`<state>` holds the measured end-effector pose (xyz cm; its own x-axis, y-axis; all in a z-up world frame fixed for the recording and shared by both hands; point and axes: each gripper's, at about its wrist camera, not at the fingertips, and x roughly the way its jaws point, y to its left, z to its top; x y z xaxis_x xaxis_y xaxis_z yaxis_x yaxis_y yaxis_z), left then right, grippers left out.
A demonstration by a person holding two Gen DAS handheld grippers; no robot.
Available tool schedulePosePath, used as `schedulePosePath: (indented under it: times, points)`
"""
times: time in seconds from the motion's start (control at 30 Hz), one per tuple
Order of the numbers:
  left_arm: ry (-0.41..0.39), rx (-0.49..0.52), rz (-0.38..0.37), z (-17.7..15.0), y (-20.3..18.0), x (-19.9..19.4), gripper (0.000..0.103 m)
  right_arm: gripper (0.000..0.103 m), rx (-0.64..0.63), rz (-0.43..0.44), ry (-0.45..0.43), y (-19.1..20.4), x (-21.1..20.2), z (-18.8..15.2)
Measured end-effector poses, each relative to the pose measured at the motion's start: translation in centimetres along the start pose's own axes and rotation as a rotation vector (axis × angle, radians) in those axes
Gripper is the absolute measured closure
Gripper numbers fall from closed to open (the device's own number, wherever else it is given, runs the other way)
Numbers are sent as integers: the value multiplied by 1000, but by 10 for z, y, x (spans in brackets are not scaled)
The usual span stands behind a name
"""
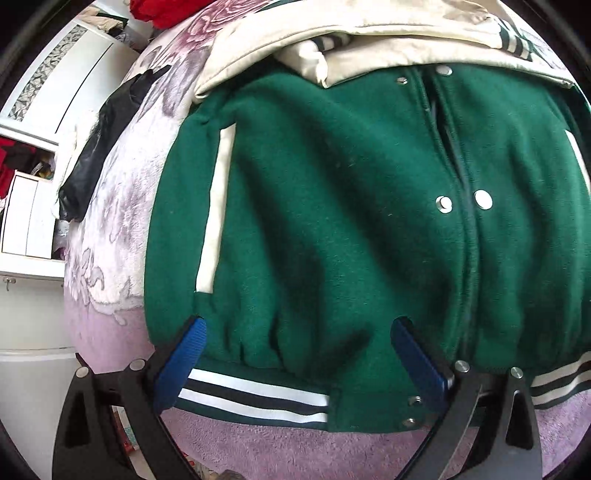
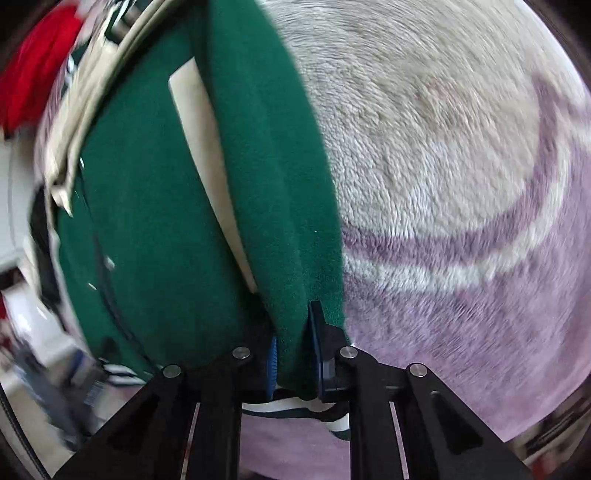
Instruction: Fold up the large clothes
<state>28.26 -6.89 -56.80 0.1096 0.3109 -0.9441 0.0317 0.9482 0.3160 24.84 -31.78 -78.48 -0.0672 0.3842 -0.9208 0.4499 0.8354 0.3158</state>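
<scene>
While spread front-up over the fleece blanket (image 1: 110,332), green varsity jacket (image 1: 332,221) lying right ahead of the left gripper (image 1: 295,354). Blue pads (image 1: 184,354) held wide apart, straddling the striped hem (image 1: 255,398) and lower front panel, clamping nothing. Cream sleeves (image 1: 258,48) folded across the upper chest; snap buttons (image 1: 443,204) lining the placket. Black garment (image 1: 96,147) draped at the blanket's left edge, red clothing (image 1: 162,11) beyond the collar. White shelf unit (image 1: 26,221) off to the left, holding a jumble of clothes.

Seen from the right wrist: right gripper (image 2: 293,354) pinched tight on the varsity jacket's (image 2: 155,221) green side edge, just above the striped hem (image 2: 284,408). Cream pocket welt (image 2: 207,162) running up beside the pinched fold. Fleece blanket (image 2: 461,184) bare to the right, with purple swirls.
</scene>
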Motion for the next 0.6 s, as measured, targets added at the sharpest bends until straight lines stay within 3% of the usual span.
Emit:
schedulePosePath:
  times: [0.03, 0.1, 0.23, 0.33, 0.4, 0.47, 0.6]
  points:
    - [-6, 2, -2, 1, 0, -3, 0, 87, 12, -33, 16, -9, -1, 1]
    - [-32, 8, -2, 5, -3, -12, 0, 70, 59, -22, 57, -25, -9, 3]
    - [-80, -1, -3, 13, -12, -28, 0, 70, 121, 172, 40, -47, -39, -9]
    - [-80, -8, -10, 18, -26, -32, 0, 69, 155, 227, -1, -68, -48, -14]
    - [-71, -8, -14, 19, -35, -33, 0, 72, 155, 210, 26, -83, -36, -13]
    - [-72, 0, 13, 18, -47, -35, 0, 76, 125, 132, 59, -98, -17, -12]
    - [-52, 11, 69, 12, -71, -35, 0, 75, 83, 157, 117, -118, -13, -10]
